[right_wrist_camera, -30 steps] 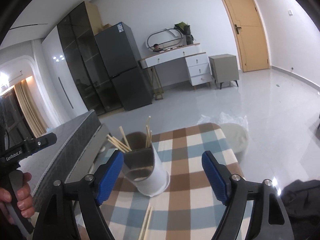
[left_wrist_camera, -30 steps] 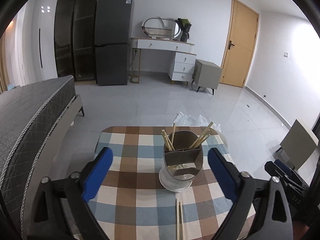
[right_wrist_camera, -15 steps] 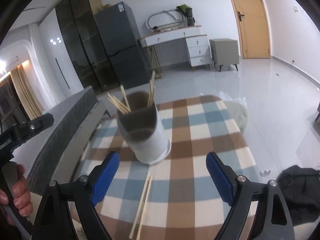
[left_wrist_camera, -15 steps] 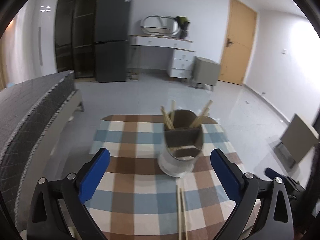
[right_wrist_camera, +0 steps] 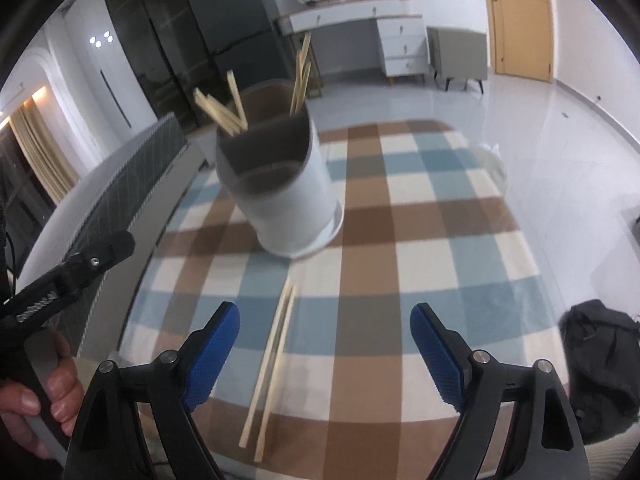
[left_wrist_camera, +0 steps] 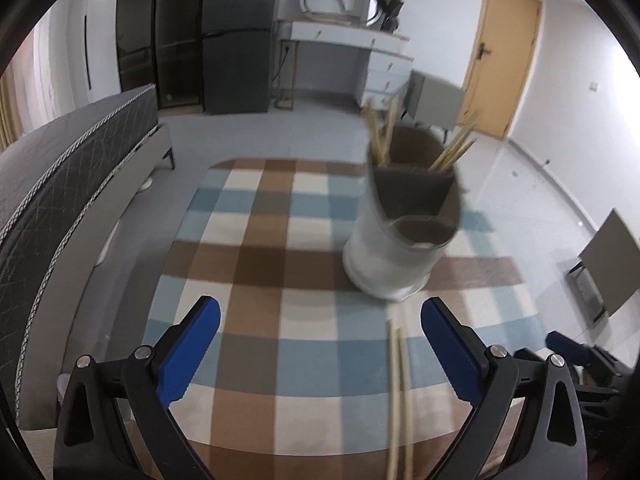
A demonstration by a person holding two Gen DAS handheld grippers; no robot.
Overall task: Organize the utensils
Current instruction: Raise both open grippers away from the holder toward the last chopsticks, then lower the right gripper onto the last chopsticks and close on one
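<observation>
Checked cloth in brown, blue and cream squares covers the small table, soft-looking and flat, filling the lower half of both views. Nearest the lens in the left wrist view, the left gripper has its jaws spread wide with nothing between them; black angular arms, blue ribbed pads. Right gripper likewise wide apart and empty, same blue textured pads. Loose pair of chopsticks, pale wood, thin and straight, lies flat on the cloth side by side, reaching from the near table edge toward the holder; in the right wrist view it sits between the pads, closer to the left-hand one; in the left wrist view it appears blurred at lower right of centre. Just beyond their far tips stands the utensil holder, a white cylinder with a dark divided insert, upright, at centre-left of the right view and centre-right of the left view. More chopsticks stand in its rear compartments, leaning outward. Lower left of the right view: a hand gripping the other tool's handle. Farther back, glossy pale tile floor, a grey quilted bed at left, a dark fridge, white dresser with oval mirror, wooden door at upper right.
</observation>
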